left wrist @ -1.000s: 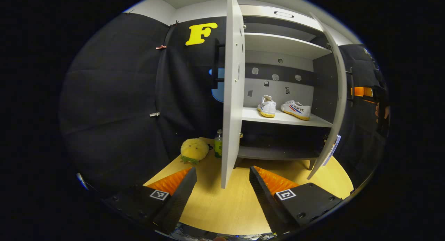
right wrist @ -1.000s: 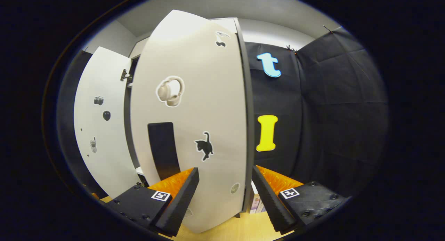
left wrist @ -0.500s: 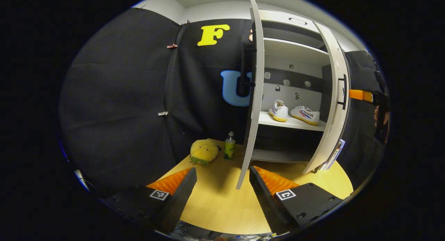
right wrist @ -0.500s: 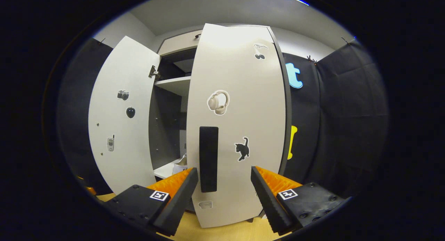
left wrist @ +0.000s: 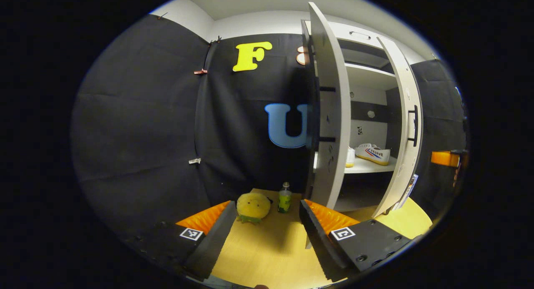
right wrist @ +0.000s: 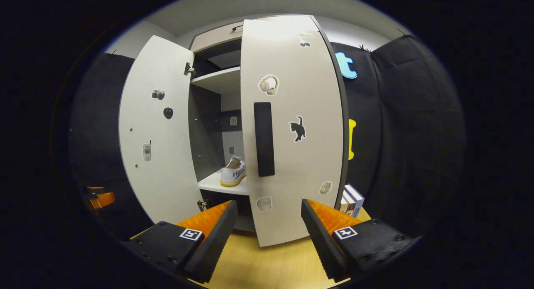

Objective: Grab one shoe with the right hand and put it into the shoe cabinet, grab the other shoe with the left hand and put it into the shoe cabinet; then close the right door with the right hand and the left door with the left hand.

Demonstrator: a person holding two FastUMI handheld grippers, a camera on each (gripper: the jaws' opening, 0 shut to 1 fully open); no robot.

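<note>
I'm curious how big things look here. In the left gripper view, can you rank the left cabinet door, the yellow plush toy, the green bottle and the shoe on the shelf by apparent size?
1. Left cabinet door, by far.
2. Yellow plush toy.
3. Shoe and green bottle look close; the shoe sits farther back and is partly hidden, so I won't rank them.

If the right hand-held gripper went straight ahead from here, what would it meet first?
Most likely the right door of the shoe cabinet, low on its outer face below the black handle. The right hand-held gripper is open; depth is unclear.

Black cloth walls (left wrist: 146, 126) rise to a pale ceiling (right wrist: 250, 9) above the wooden floor (left wrist: 267, 255).
</note>
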